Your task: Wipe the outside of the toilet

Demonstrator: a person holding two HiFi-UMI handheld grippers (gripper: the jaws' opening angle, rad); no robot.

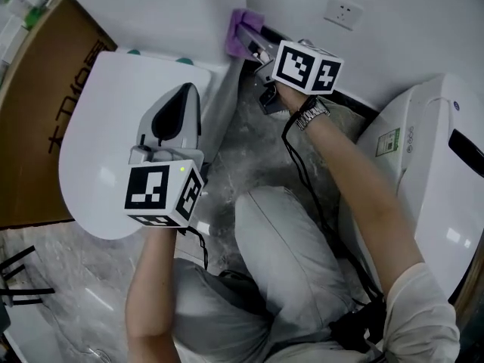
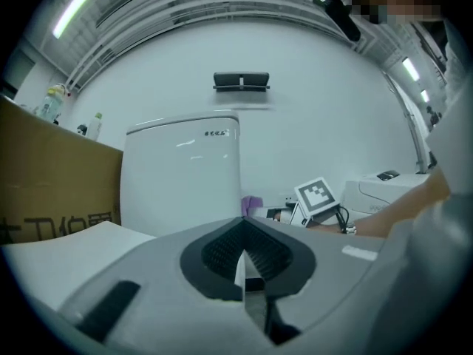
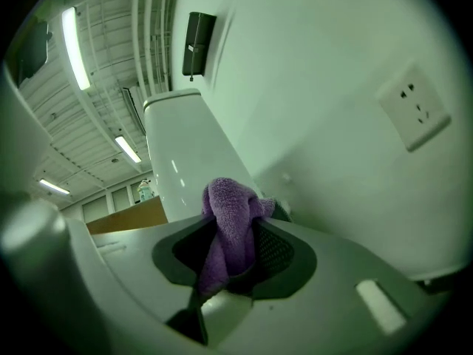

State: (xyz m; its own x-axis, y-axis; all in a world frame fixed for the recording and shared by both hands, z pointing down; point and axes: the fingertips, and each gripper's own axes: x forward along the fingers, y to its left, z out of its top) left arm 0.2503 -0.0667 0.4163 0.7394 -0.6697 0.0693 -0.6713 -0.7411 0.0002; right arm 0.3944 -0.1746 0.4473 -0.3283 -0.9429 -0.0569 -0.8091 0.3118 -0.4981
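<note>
1. The left hand-held gripper (image 2: 242,256) is fully closed and empty, and it is held over the toilet lid (image 1: 106,157).
2. The right hand-held gripper (image 1: 251,42) is clamped on a purple cloth (image 3: 230,224) beside the tank (image 3: 185,161), close to the wall (image 3: 332,65).
3. The step in hand is judged to be wiping the tank's side. Contact cannot be confirmed.
4. The next move calls for pressing the cloth flat against the tank and stroking along it.

The left gripper (image 1: 184,97) hangs over the right edge of the toilet (image 1: 91,165) lid. A cardboard box (image 1: 34,119) stands left of the toilet. Right of the toilet's tank (image 2: 183,172), by the wall, the right gripper (image 1: 248,40) holds a cloth (image 1: 240,23). A wall socket (image 1: 342,11) and an appliance (image 1: 431,150) lie farther right.
</note>
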